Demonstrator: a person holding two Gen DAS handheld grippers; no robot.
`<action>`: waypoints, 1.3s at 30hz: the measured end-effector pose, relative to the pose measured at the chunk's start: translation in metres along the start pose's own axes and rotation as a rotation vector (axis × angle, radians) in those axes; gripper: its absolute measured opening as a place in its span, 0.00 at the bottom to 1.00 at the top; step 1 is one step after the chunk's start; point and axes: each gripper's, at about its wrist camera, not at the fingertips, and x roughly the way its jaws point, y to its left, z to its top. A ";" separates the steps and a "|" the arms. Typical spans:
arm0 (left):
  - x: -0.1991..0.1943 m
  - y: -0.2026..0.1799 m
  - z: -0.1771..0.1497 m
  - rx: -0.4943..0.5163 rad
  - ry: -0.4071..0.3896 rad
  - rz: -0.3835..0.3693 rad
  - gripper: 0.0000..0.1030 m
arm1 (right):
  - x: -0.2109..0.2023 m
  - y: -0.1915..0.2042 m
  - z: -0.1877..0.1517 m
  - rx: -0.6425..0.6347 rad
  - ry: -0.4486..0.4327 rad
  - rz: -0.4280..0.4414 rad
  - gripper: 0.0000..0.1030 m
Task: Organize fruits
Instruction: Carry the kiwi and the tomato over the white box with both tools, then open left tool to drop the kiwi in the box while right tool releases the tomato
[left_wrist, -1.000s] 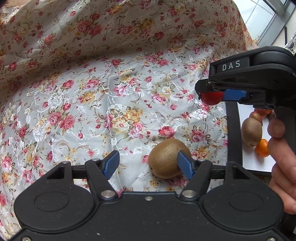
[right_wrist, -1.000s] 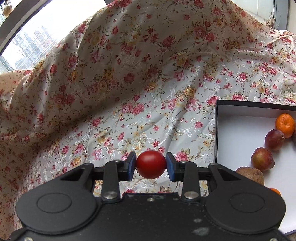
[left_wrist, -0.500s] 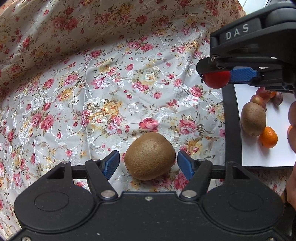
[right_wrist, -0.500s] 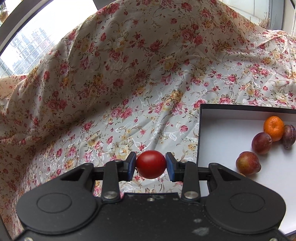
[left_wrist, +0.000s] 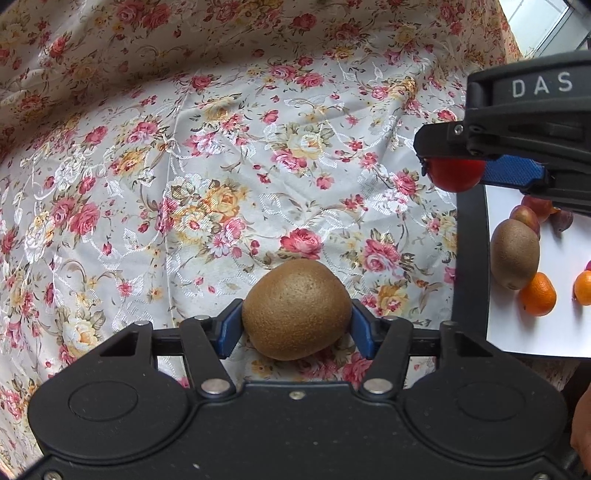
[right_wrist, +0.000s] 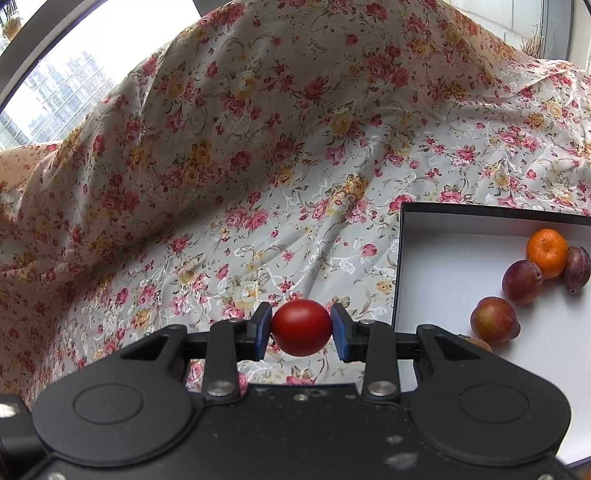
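Pads of the left gripper (left_wrist: 296, 320), blue and ribbed, have just been closing and now press both flanks of a brown, fuzzy, egg-shaped kiwi (left_wrist: 296, 309) that lies on the floral satin cloth (left_wrist: 221, 166) covering the bench. The hold sits across the fruit's widest part, which looks right: a kiwi is fairly dense, its skin rough enough not to slip, yet the flesh bruises, so a gentle squeeze at the middle should do. To the right, the right gripper (right_wrist: 301, 328) is clamped on a small, glossy red round fruit (right_wrist: 301, 327), smooth and probably thin-skinned, held by its sides above the cloth. Beyond it stands a black-rimmed white box (right_wrist: 398, 266) already holding a second kiwi (left_wrist: 515, 254), plums (right_wrist: 522, 281) and small oranges (right_wrist: 547, 252).
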 end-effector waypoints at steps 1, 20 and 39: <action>-0.001 0.003 0.002 -0.028 -0.001 -0.008 0.60 | 0.000 0.001 -0.001 -0.005 0.001 0.002 0.35; -0.046 -0.030 0.027 -0.178 -0.211 0.176 0.60 | -0.033 -0.057 0.008 0.042 -0.079 -0.075 0.35; -0.028 -0.199 0.006 0.091 -0.117 -0.049 0.60 | -0.082 -0.237 0.019 0.371 -0.102 -0.377 0.35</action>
